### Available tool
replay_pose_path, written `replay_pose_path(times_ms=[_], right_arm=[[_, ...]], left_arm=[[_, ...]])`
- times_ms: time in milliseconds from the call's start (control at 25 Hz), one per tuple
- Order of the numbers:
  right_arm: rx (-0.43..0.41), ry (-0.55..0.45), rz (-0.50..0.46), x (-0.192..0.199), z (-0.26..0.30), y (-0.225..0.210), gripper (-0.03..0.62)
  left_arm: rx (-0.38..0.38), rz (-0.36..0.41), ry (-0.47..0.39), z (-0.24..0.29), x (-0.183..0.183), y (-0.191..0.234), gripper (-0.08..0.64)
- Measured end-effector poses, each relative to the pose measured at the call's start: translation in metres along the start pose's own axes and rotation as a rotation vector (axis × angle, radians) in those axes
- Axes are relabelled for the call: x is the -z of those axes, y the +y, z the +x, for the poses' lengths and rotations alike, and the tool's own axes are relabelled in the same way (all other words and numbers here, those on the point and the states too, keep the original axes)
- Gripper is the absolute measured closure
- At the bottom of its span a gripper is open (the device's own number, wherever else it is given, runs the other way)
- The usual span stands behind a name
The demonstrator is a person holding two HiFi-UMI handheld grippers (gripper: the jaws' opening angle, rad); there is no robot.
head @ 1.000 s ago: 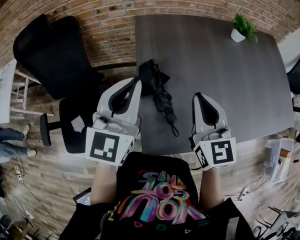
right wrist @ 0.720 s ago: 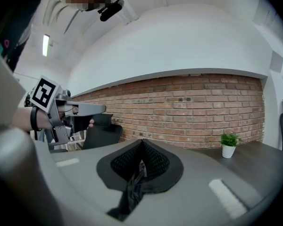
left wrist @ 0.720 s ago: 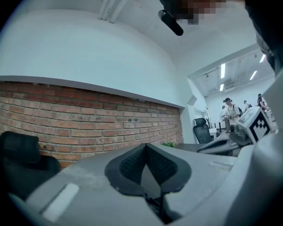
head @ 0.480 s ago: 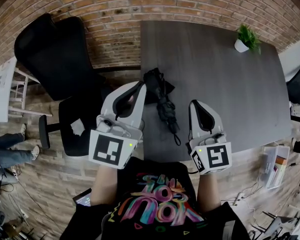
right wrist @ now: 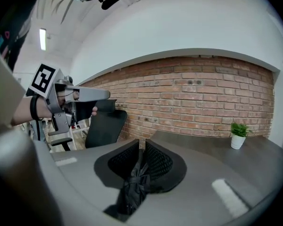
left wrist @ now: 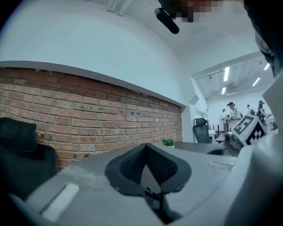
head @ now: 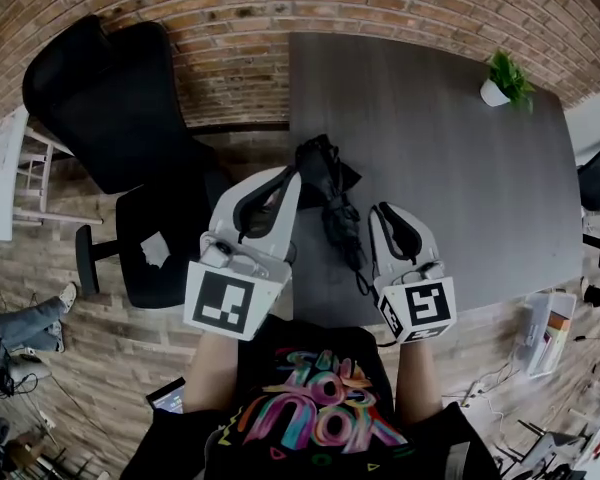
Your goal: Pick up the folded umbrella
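Now right hand-held gripper (right wrist: 140, 146), jaws just opening, seemingly straddles folded umbrella (right wrist: 132, 192); left hand-held gripper (left wrist: 145, 149) closed.

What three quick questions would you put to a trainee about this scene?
1. True or false: the folded umbrella lies on the dark table.
2. What stands near the table's far right corner? A. a potted plant B. a lamp C. a laptop
3. In one word, what does the left gripper hold?

Key: 1 true. 2 A. 3 nothing; its jaws are together and empty.
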State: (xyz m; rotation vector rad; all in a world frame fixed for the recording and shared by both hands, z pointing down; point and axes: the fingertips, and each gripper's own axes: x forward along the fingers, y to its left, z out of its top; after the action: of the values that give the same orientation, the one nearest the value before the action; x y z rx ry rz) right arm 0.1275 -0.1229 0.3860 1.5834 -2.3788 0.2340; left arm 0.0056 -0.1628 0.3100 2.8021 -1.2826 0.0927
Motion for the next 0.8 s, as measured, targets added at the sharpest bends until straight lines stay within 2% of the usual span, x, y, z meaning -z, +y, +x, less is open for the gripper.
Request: replay_pose_path(times_ms=[80,480,800], right_arm=[[-0.015,0.024,0.007,0.009,0.006,0.002,0.543],[-0.144,0.180,0.088,0.067,0.037,0.020,0.404],[-0.161,0.310,-0.008,0.114,0.060,0.026,0.302]], left_arm=[[-0.001,-0.007,0.005,0.000,0.003,0.002,0.560],[-0.014,-0.029,0.028,-0.001,0.015,0.007,0.560],[-0.029,-0.039,0.044,-0.004,0.020,0.009,0.560]])
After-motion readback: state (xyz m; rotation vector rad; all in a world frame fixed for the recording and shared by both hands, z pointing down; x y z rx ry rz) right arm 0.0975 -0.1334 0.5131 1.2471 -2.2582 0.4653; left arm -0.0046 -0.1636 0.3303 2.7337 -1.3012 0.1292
